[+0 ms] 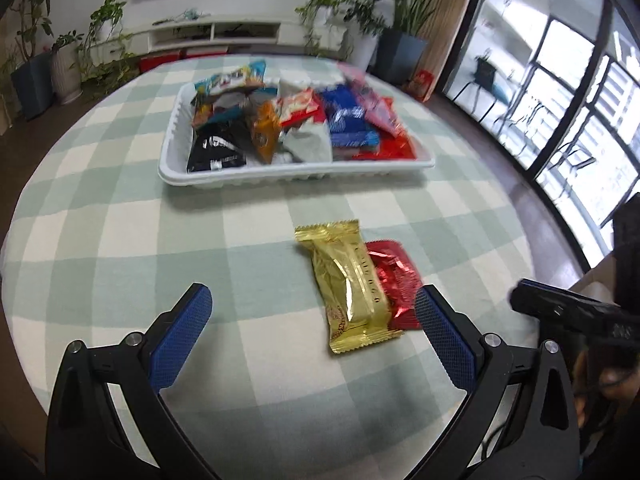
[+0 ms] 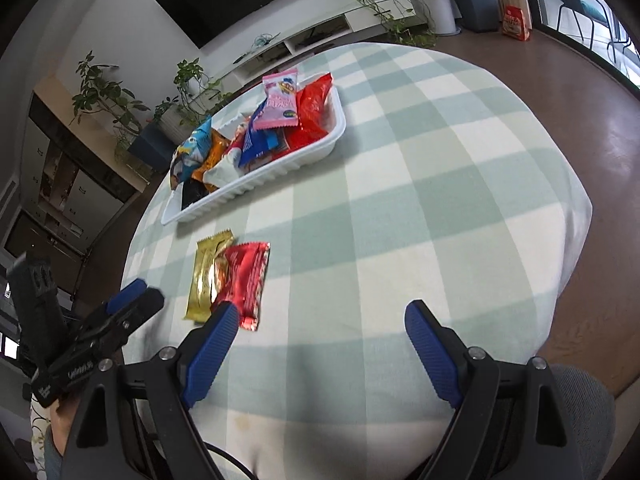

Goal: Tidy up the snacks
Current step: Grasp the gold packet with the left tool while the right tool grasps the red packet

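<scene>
A gold snack packet [image 1: 350,286] lies on the checked tablecloth, overlapping a red packet [image 1: 394,280] beside it. Both also show in the right wrist view, gold packet [image 2: 208,274] and red packet [image 2: 246,280]. My left gripper [image 1: 314,304] is open and empty, low over the cloth, with the packets just inside its right finger. My right gripper [image 2: 318,320] is open and empty, to the right of the packets. A white tray [image 1: 296,172] full of mixed snack packets sits farther back; it also shows in the right wrist view [image 2: 280,172].
The round table's edge [image 2: 576,216] drops off to brown floor on the right. The right gripper's body [image 1: 576,312] shows at the right of the left view. Potted plants [image 1: 396,20] and a TV cabinet [image 1: 208,32] stand behind the table.
</scene>
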Tool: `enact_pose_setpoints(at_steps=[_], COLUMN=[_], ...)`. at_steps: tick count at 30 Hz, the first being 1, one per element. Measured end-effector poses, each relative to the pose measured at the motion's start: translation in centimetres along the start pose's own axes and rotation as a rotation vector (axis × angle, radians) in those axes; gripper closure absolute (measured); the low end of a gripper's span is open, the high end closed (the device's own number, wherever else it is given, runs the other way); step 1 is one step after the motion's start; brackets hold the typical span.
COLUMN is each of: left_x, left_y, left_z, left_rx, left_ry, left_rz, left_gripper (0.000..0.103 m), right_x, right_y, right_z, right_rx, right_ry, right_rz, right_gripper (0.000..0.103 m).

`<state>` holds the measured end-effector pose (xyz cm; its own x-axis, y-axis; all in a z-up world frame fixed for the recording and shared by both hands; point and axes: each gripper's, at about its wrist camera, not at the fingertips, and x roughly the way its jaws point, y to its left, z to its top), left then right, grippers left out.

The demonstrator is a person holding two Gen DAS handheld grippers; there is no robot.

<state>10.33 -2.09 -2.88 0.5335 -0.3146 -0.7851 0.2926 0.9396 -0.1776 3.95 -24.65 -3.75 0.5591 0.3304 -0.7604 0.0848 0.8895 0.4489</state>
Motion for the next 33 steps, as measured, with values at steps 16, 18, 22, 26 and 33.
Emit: enact_pose_setpoints(at_steps=[16,18,22,26,33], left_x=[5.6,5.7,5.6,5.3,3.1], left_y=[-1.5,-1.7,-2.1,-2.4,-0.6], left_z=[2.2,2.3,2.3,2.0,0.1], left_rx=[0.115,0.141,0.184,0.225,0.185], left_ry=[0.088,0.085,0.080,0.079,0.062], left_rz=[0.075,0.084,0.078,0.072,0.010], left_gripper=[0.039,0.046,0.065,0.069,0.074], right_x=[0.5,0.7,1.0,1.1,1.6], right_y=[1.2,1.3,1.8,2.4,3.9], right_z=[-0.8,-0.7,-0.8,-1.0,-0.6], right_rx=[-0.046,-0.048,-0.070,-0.095,-0.134], right_ry=[0.003,0.002,0.007,0.003,0.005], right_rz=[-0.003,-0.004,-0.003,-0.012,-0.016], right_gripper=[0.016,0.016,0.016,0.016,0.016])
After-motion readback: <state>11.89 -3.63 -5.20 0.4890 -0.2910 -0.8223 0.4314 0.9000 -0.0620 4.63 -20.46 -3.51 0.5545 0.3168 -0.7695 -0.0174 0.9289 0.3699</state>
